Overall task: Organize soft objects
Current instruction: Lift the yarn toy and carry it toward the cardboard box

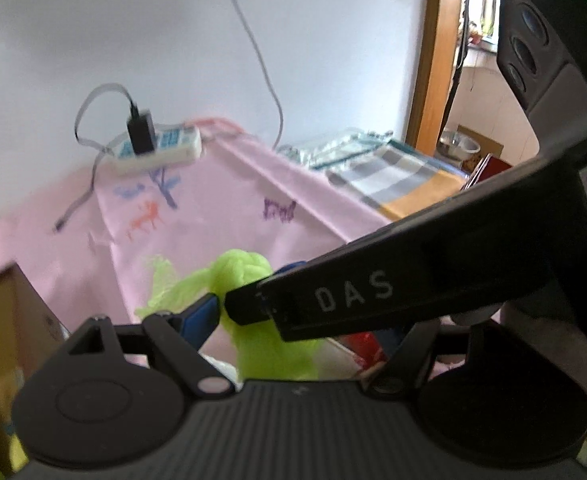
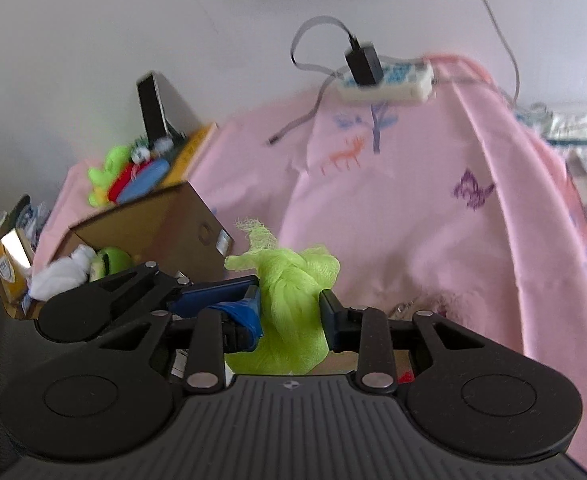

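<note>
the right gripper (image 2: 289, 312) is pinching a knotted lime-green mesh cloth (image 2: 289, 304), its blue-padded left finger and dark right finger pressed into the bundle from either side, with the knot bulging above the fingers and loose folds hanging below them. in the left wrist view the same green cloth (image 1: 237, 280) sits between the two tools: the left gripper (image 1: 253, 296) has one blue pad (image 1: 201, 314) touching the cloth's left side, but the other finger is hidden behind the right gripper's black body (image 1: 433, 272), marked "das", which crosses in front, so i cannot tell whether the left gripper is closed on the cloth or merely beside it. taking the green cloth as the landmark, a pink sheet (image 2: 413, 220) printed with small animals and a tree spreads behind and to the right of it. left of the cloth and just behind it stands an open cardboard box (image 2: 165, 220) holding a white soft item (image 2: 63, 274) and something green. farther behind the box lies a small heap of soft toys in green, red and blue (image 2: 133, 180). well behind the cloth, at the sheet's far edge by the wall, a white power strip (image 2: 385, 80) carries a black plug (image 2: 363, 62) with a grey cable. to the cloth's far right in the left wrist view lies a checked grey and orange fabric (image 1: 397, 180).
</note>
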Demonstrator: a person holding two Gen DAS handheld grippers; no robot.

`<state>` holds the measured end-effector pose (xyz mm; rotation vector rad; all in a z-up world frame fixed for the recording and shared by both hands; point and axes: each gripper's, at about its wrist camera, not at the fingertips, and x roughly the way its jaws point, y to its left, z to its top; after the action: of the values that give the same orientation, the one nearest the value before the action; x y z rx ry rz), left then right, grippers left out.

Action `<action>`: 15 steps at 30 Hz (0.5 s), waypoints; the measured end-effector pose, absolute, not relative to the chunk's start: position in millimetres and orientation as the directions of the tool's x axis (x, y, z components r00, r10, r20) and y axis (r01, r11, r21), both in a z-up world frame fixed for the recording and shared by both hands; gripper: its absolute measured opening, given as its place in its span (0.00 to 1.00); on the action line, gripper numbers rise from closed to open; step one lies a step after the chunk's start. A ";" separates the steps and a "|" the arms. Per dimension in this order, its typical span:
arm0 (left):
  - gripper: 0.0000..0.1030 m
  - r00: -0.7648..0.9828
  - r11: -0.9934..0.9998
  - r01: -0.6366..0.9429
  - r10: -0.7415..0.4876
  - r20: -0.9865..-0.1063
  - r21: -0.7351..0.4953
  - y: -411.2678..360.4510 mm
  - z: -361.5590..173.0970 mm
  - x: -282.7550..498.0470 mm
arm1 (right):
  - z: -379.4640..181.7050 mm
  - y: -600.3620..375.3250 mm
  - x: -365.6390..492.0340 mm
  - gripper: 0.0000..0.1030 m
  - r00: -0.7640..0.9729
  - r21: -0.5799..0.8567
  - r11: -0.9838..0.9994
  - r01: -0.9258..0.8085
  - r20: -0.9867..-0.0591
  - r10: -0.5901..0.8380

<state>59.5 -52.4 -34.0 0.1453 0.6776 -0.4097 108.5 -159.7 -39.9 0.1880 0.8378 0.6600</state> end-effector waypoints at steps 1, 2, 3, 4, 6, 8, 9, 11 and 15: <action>0.71 0.716 0.909 0.416 -0.320 -0.620 0.012 -49.9 -29.0 55.5 | -34.7 -158.1 104.0 0.14 0.501 0.401 0.786 -0.471 -0.612 0.612; 0.71 0.730 0.908 0.417 -0.318 -0.605 0.025 -46.8 -23.7 51.4 | -29.7 -156.4 99.4 0.14 0.517 0.396 0.785 -0.477 -0.596 0.615; 0.71 0.744 0.908 0.417 -0.317 -0.588 0.039 -42.7 -17.9 46.7 | -24.0 -154.1 94.4 0.14 0.533 0.390 0.783 -0.484 -0.579 0.617; 0.71 0.757 0.908 0.416 -0.314 -0.573 0.052 -38.0 -12.9 42.8 | -18.3 -151.0 89.7 0.14 0.548 0.385 0.782 -0.491 -0.562 0.620; 0.71 0.783 0.909 0.409 -0.306 -0.542 0.079 -27.7 -2.6 32.7 | -8.7 -142.8 81.3 0.14 0.569 0.379 0.774 -0.507 -0.528 0.631; 0.71 0.805 0.913 0.396 -0.293 -0.516 0.099 -16.9 5.2 24.1 | -1.4 -132.9 73.7 0.14 0.579 0.374 0.765 -0.523 -0.503 0.642; 0.71 0.816 0.916 0.387 -0.285 -0.503 0.109 -9.5 9.0 19.2 | 2.6 -125.8 70.4 0.14 0.581 0.370 0.761 -0.534 -0.493 0.647; 0.71 0.830 0.921 0.372 -0.272 -0.487 0.119 4.6 13.9 12.2 | 7.3 -110.3 64.7 0.14 0.583 0.352 0.753 -0.557 -0.480 0.656; 0.71 0.844 0.928 0.347 -0.246 -0.476 0.137 37.4 17.8 3.1 | 9.8 -74.3 56.8 0.14 0.576 0.313 0.736 -0.600 -0.470 0.669</action>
<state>3.1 37.4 17.8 0.2223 0.4709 -0.3158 56.8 -74.3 9.8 0.1240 0.6022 0.7451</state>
